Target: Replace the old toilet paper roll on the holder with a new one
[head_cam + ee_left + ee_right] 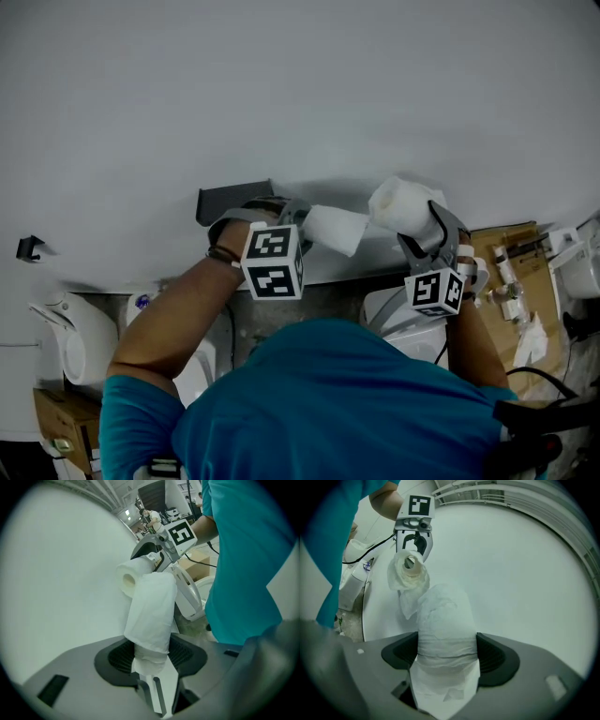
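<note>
In the head view my left gripper [302, 221] is shut on a thin white toilet paper roll [335, 230], just right of the dark holder bracket [234, 199] on the wall. My right gripper [424, 223] is shut on a fatter white roll [401, 204] close beside it. The left gripper view has the thin roll [151, 616] pinched between the pads, with the fat roll [132, 576] and the right gripper [158, 557] beyond. In the right gripper view the fat roll [445, 630] fills the jaws; the left gripper [415, 543] holds the thin roll [410, 571], loose paper hanging from it.
A plain white wall [300, 84] fills the upper head view, with a small black hook [30, 247] at its left. Below stand white toilets [70, 337], a white tank [398, 319] and a cardboard box [520, 272] with fittings on it. My teal shirt [328, 403] covers the bottom.
</note>
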`<state>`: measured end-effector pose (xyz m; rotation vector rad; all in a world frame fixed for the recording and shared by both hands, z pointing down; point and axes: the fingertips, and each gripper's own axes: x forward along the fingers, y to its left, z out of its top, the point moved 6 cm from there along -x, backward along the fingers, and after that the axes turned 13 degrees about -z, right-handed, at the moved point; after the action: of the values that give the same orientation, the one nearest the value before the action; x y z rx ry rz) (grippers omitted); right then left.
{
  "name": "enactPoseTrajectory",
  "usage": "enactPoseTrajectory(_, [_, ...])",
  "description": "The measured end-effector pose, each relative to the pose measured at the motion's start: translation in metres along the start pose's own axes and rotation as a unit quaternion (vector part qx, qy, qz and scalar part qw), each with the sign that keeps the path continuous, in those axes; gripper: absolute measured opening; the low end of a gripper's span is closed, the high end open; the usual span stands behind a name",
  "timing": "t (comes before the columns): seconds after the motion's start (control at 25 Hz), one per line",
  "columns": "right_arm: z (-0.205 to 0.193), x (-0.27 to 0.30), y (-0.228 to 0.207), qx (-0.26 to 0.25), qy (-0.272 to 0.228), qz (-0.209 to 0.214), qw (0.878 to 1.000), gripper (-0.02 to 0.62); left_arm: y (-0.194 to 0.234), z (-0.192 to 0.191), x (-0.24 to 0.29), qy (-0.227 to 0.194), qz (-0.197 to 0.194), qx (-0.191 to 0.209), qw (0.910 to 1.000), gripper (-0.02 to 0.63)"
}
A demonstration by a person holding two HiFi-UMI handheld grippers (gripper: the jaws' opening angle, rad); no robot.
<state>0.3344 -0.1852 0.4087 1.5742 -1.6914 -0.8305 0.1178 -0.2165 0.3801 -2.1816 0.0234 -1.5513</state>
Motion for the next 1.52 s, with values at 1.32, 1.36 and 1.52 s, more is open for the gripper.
enactPoseTrajectory(1.32, [-0.006, 0.004, 0.007, -0.039, -0.010, 0.052, 0.998, 0.370, -0.028, -0.091, 0.091, 0.090, 0.270, -0.031, 0.9582, 0.202])
enactPoseTrajectory(1.36, [-0.006, 0.004, 0.007, -0.039, -0.010, 0.052, 0.998, 0.370, -0.028, -0.093, 0.091, 0.093, 0.270, -0.031, 0.9578, 0.201])
enactPoseTrajectory(1.52, [-0.005, 0.004, 0.008, -0.039, -0.011, 0.054, 0.998, 0.370, -0.030, -0.099, 0.092, 0.103, 0.272, -0.027, 0.9564, 0.201])
